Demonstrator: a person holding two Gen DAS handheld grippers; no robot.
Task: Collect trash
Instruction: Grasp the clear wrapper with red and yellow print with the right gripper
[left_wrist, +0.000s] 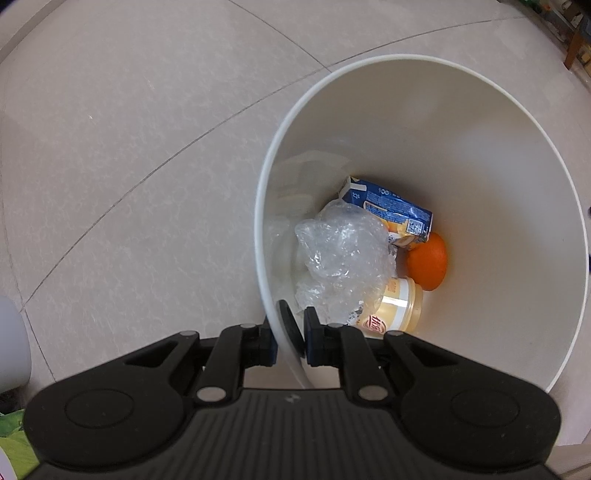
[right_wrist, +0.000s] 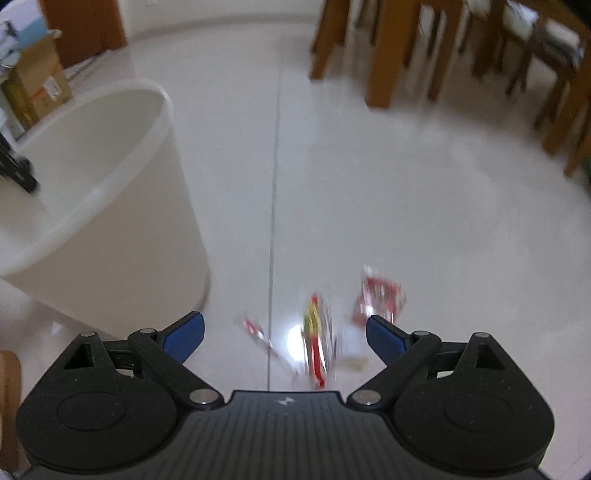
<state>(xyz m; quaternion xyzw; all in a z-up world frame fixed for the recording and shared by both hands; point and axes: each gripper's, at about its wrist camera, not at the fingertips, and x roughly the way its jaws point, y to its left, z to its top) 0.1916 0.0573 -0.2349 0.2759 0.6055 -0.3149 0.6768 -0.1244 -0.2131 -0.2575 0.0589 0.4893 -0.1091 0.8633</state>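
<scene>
Red and yellow wrappers (right_wrist: 314, 332) are seen scattered, blurred, on the pale tiled floor (right_wrist: 406, 203), directly ahead of and between the spread blue-padded fingers of the right gripper (right_wrist: 285, 334), whose jaws are held wide apart with nothing in them. A white bin (right_wrist: 122, 229) is seen standing on the floor just to the left of the wrappers; wooden chair and table legs (right_wrist: 380, 55) and a cardboard box (right_wrist: 37, 85) are seen further back, well apart from the litter. In the left wrist view, the bin's rim (left_wrist: 275, 321) is clamped between the closed jaws of the left gripper (left_wrist: 291, 332). Inside the bin, crumpled clear plastic (left_wrist: 343, 254) is piled nearest the gripper, with a blue carton (left_wrist: 388, 206), an orange (left_wrist: 428, 262) and a small yellowish tub (left_wrist: 395, 306) lying beside it on the bottom.
</scene>
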